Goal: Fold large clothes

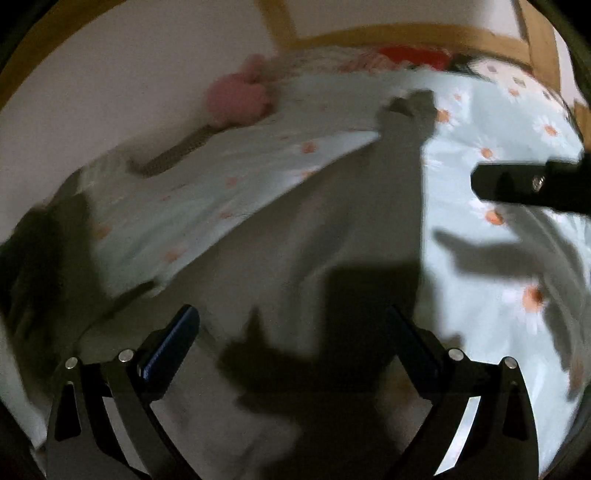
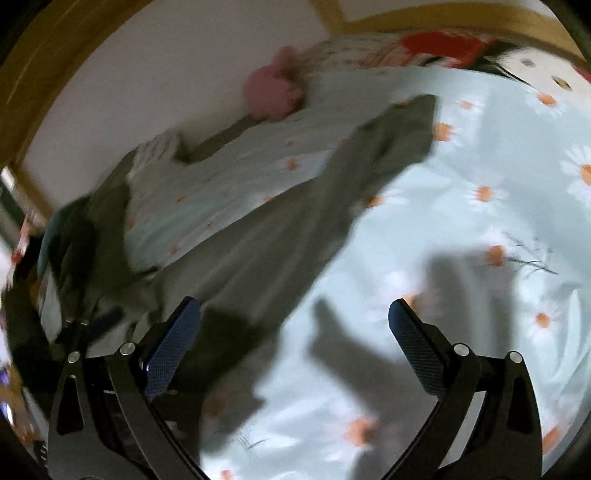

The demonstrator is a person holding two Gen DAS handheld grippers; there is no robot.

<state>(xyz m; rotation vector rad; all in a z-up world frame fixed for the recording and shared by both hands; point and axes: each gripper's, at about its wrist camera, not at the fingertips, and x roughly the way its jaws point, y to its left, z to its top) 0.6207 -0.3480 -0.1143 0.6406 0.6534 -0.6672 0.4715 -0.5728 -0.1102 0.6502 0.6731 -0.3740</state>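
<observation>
A large grey-green garment [image 1: 325, 229] lies spread on a bed with a pale blue daisy-print sheet [image 1: 491, 122]. In the left wrist view my left gripper [image 1: 291, 321] is open and empty just above the garment's near part. The other gripper's finger [image 1: 524, 184] juts in from the right edge. In the right wrist view the garment [image 2: 295, 229] runs diagonally from lower left to its far end near the top middle. My right gripper [image 2: 295, 314] is open and empty, over the garment's right edge and the sheet [image 2: 480, 221]. Both views are blurred.
A pink plush toy [image 1: 236, 98] lies by the wall at the bed's far side, also in the right wrist view [image 2: 273, 92]. Red and patterned bedding [image 2: 443, 46] is piled at the wooden headboard [image 1: 424, 35]. Dark clothes [image 2: 74, 240] heap at the left.
</observation>
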